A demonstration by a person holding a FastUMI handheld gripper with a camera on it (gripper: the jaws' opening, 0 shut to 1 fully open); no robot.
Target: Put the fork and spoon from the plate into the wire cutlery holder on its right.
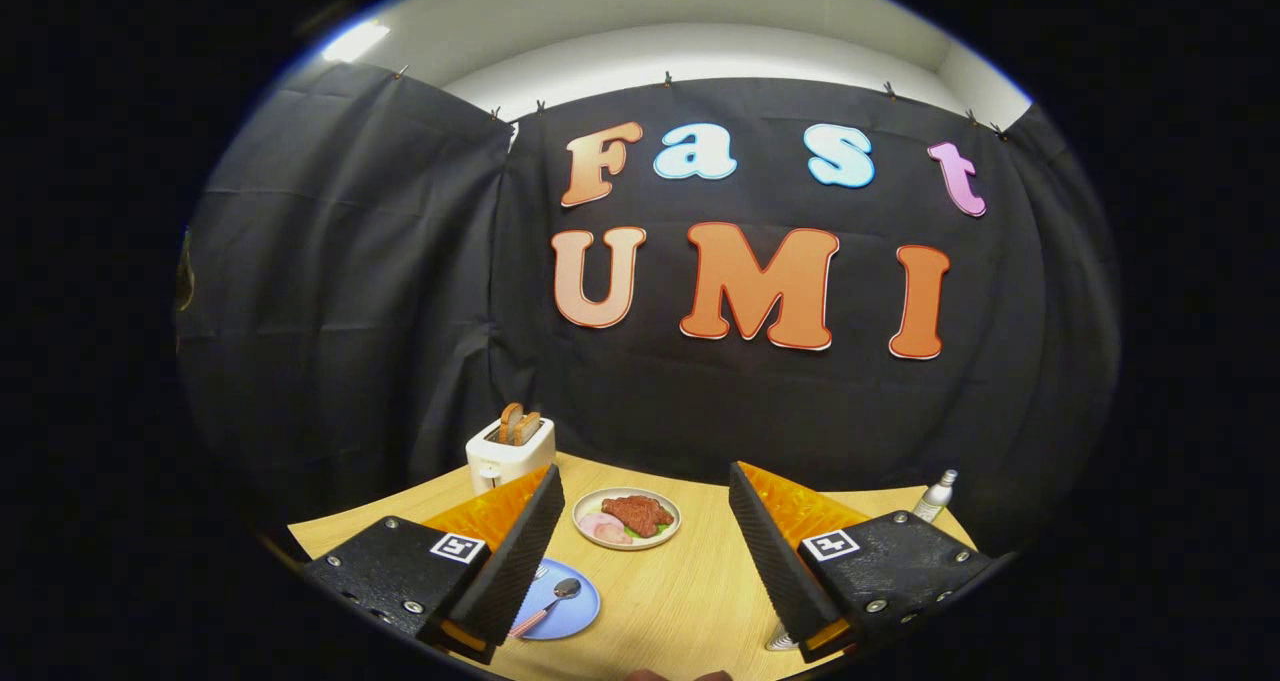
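On the table (690, 591), one blue plate (572, 609) near left carries one spoon (552, 601); farther: one toaster (509, 448), one food dish (626, 517). Gripper (640, 561) jaws released, empty.

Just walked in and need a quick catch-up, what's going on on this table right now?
A person holds a claw above a wooden table, its fingers wide open and gripping nothing. The spoon lies on the blue plate beside one finger, with the fork barely peeking out there. Beyond the fingers sit a plate of food, a toaster and a bottle.
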